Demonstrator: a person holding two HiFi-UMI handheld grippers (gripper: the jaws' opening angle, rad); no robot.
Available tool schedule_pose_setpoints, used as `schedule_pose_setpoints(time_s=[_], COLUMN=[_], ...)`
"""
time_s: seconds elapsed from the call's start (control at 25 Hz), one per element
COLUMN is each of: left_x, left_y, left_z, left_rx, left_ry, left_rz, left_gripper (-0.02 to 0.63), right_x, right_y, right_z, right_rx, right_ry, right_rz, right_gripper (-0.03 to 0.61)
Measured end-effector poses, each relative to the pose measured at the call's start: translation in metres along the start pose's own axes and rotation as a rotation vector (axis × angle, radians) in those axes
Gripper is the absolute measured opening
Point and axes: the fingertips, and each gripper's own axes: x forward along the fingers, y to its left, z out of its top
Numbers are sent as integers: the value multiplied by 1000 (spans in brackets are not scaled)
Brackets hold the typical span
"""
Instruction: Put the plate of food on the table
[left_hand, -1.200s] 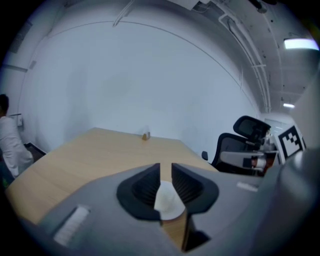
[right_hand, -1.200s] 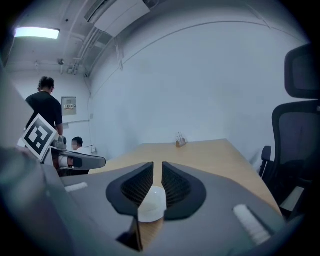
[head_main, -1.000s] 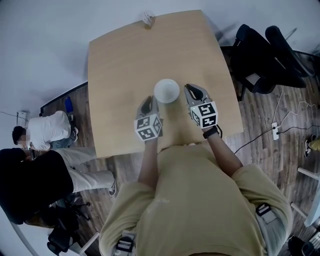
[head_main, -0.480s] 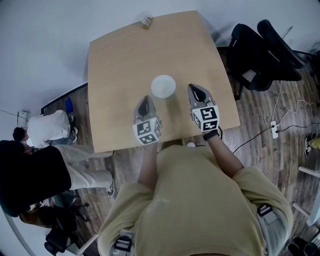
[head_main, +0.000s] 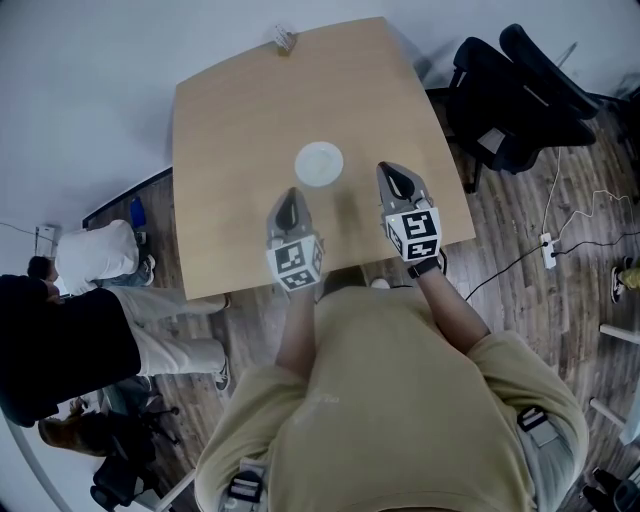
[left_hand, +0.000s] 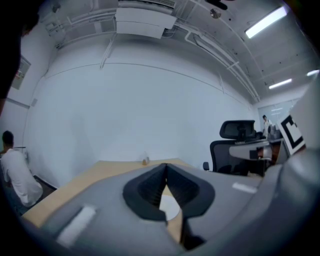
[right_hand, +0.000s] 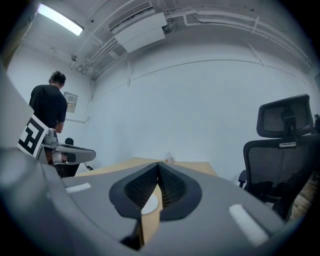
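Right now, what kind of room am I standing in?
Most likely an office or lab workroom: a plain wooden table stands near a bare white wall, black swivel office chairs sit beside it, and strip lights run overhead.

Plate (head_main: 319, 164) on table (head_main: 230, 130), about middle. Left gripper (head_main: 291, 194) near-left of plate, right gripper (head_main: 391, 172) to right, both apart from it. Small item (head_main: 284, 39) at table far edge. Office chairs (head_main: 510, 100) right of table.
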Motion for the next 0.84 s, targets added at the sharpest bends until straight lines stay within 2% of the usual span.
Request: schedule_pose_setpoints(time_s=[0.84], left_x=[-16], left_y=[-30], left_z=[4], left_rx=[2], left_ry=[-13], left_rz=[-20], left_gripper=[2], right_x=[-36], right_y=[-14], right_z=[-3], right_rx=[28], right_ry=[-23], right_rz=[-38], right_gripper=[5])
